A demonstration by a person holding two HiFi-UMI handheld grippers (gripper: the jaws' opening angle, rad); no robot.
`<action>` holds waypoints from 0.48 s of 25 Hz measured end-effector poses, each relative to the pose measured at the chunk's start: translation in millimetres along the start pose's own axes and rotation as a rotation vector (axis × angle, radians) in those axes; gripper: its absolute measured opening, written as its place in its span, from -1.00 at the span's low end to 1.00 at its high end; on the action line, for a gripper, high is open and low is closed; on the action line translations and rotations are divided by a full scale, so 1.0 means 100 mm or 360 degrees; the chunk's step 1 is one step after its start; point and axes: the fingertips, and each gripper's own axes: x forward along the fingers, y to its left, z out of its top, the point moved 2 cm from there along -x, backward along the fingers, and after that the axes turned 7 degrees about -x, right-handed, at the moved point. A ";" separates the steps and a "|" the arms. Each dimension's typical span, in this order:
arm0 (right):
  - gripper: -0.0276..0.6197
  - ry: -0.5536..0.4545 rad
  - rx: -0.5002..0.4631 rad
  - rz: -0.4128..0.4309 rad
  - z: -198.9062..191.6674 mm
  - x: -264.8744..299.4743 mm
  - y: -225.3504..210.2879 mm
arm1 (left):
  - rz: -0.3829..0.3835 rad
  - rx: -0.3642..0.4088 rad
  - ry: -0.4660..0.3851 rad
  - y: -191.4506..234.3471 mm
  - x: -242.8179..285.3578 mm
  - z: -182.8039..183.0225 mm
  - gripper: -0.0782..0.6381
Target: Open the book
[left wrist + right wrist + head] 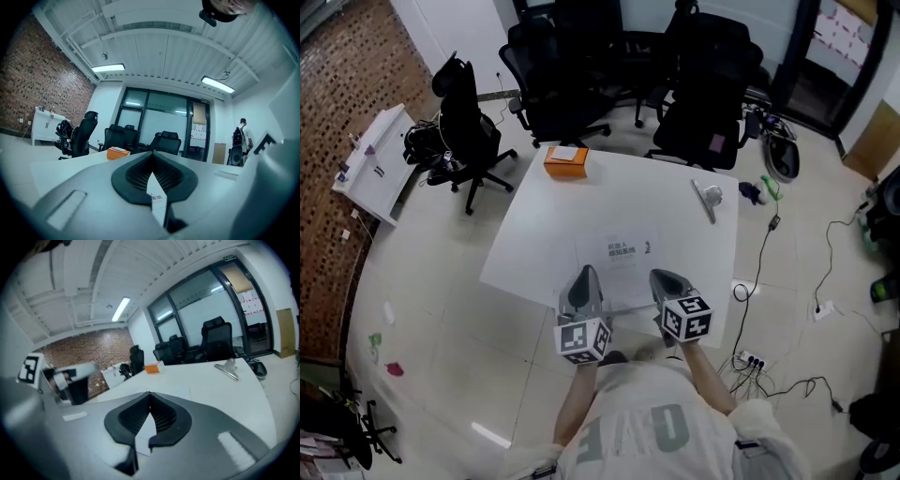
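The white book (pixel 623 251) lies flat and closed on the white table (pixel 534 234), near the table's front edge, with a few lines of dark print on its cover. Both tongs are over its near end. The left tongs (pixel 586 272) are at the book's left side and the right tongs (pixel 660 275) at its right. Each pair is closed with its tips together. In each gripper view, white paper shows through the slit behind the tips, and I cannot tell whether any of it is pinched. Farther back on the table, an orange box (pixel 565 160) sits by the far left corner and a metal clip (pixel 707 198) lies towards the right. Black office chairs (pixel 703 84) stand beyond the table.
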 end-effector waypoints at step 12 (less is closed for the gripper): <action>-0.40 0.0531 0.0156 -0.0270 -0.98 0.12 -0.69 | 0.0000 0.0012 0.0097 -0.09 0.01 -0.28 -0.73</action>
